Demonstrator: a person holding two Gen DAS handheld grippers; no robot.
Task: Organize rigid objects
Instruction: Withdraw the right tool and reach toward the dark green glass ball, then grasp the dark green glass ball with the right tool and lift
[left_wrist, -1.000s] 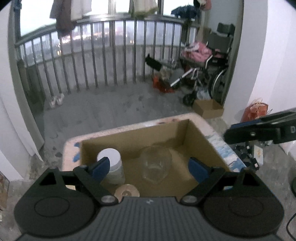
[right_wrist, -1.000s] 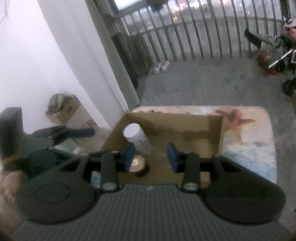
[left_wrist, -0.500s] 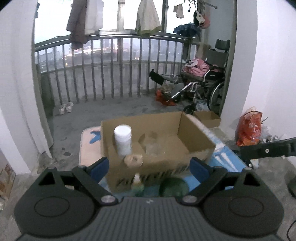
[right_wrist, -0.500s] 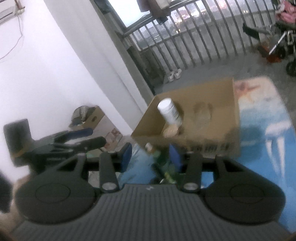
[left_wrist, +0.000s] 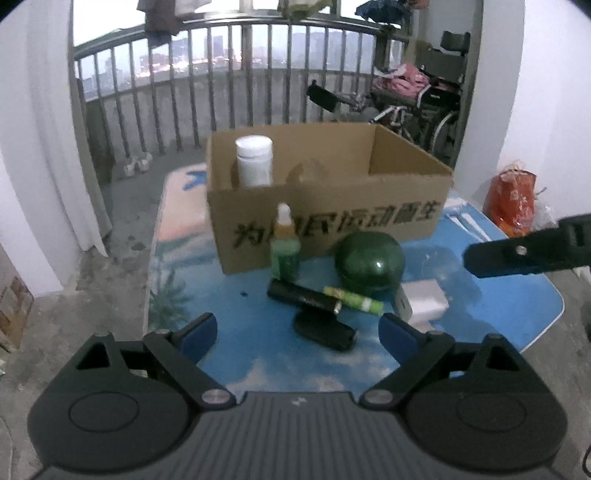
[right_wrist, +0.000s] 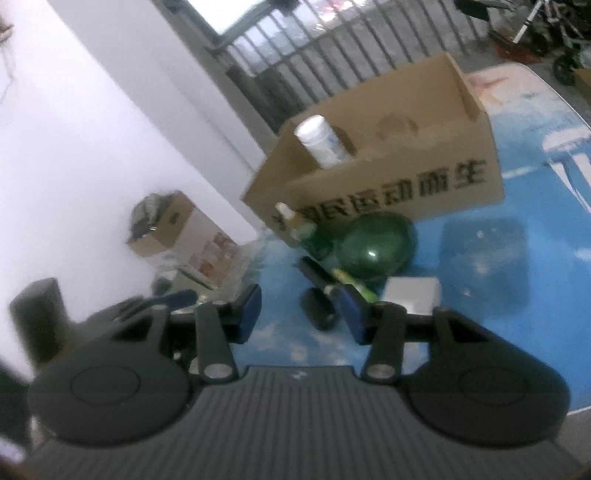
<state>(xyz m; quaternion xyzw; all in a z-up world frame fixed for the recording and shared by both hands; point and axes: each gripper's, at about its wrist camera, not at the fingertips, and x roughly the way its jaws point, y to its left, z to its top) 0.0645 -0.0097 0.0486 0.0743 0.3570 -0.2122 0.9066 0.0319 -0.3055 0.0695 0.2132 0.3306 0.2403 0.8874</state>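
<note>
An open cardboard box (left_wrist: 332, 218) (right_wrist: 388, 184) stands on a blue printed mat (left_wrist: 258, 354) and holds a white jar (left_wrist: 255, 162) (right_wrist: 319, 142). In front of it lie a green dropper bottle (left_wrist: 284, 251), a dark green round object (left_wrist: 371, 262) (right_wrist: 376, 249), a black tube (left_wrist: 303, 297), a green stick (left_wrist: 354, 301), a black oblong case (left_wrist: 325, 330) (right_wrist: 317, 312) and a white block (left_wrist: 424, 302) (right_wrist: 410, 293). My left gripper (left_wrist: 299, 334) is open and empty, close above the case. My right gripper (right_wrist: 301, 315) is partly open with nothing between its fingers.
A metal balcony railing (left_wrist: 221, 85) runs behind the box, with a wheelchair (left_wrist: 424, 103) at the back right. An orange bag (left_wrist: 511, 203) sits on the floor to the right. A small cardboard box (right_wrist: 170, 225) rests by the white wall at left.
Both grippers have pulled back from above the box and sunk toward the mat. The items in front of the box have come into view. The right gripper's jaws have widened slightly.
</note>
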